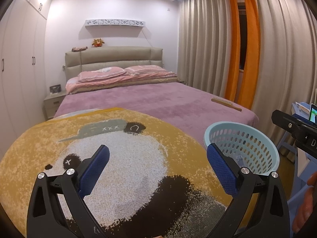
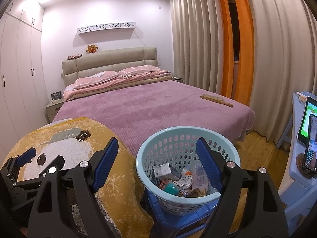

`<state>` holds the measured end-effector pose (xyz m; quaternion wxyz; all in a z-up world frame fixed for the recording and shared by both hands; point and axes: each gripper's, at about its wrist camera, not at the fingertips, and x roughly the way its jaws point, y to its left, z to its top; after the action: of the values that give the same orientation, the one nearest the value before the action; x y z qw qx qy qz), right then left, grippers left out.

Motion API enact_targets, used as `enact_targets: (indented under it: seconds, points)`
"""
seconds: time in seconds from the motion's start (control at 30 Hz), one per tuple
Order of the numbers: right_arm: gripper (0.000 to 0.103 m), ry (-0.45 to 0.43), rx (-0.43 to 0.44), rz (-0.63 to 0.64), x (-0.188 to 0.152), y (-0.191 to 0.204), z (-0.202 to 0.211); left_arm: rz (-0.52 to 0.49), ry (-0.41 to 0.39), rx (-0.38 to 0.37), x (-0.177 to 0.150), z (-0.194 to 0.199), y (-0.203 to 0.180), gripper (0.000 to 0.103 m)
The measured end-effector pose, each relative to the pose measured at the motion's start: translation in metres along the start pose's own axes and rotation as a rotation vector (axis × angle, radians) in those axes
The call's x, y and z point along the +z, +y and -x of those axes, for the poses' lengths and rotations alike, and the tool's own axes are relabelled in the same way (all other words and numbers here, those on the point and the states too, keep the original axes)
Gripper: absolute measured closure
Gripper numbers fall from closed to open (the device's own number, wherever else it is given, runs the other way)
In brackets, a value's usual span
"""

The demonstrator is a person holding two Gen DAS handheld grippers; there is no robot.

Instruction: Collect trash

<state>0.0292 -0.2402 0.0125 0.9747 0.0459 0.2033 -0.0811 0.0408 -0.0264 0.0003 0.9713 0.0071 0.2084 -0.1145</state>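
Observation:
A light blue perforated basket (image 2: 154, 148) stands on a blue stool (image 2: 178, 222) at the foot of the bed. It holds several pieces of trash (image 2: 176, 180): small boxes, wrappers, blister packs. My right gripper (image 2: 157, 148) is open and empty, just above the basket's near rim. My left gripper (image 1: 158, 154) is open and empty over the yellow panda blanket (image 1: 118, 158), with the basket (image 1: 247, 138) to its right. The left gripper also shows at the lower left of the right wrist view (image 2: 25, 158).
A bed with a purple cover (image 2: 148, 107) and pink pillows (image 2: 95, 79) fills the middle. A wooden brush (image 2: 216, 100) lies near its right edge. Curtains (image 2: 198, 39) hang on the right, wardrobes (image 2: 17, 69) on the left. Phones on a stand (image 2: 307, 127) are far right.

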Motion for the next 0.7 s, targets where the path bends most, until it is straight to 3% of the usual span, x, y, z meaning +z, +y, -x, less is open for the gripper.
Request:
enact_targets:
  seconds: [0.7]
  points:
    - [0.026, 0.003, 0.007, 0.003, 0.0011, 0.0011, 0.0002, -0.004, -0.001, -0.001, -0.0002, 0.0013, -0.0003, 0.007]
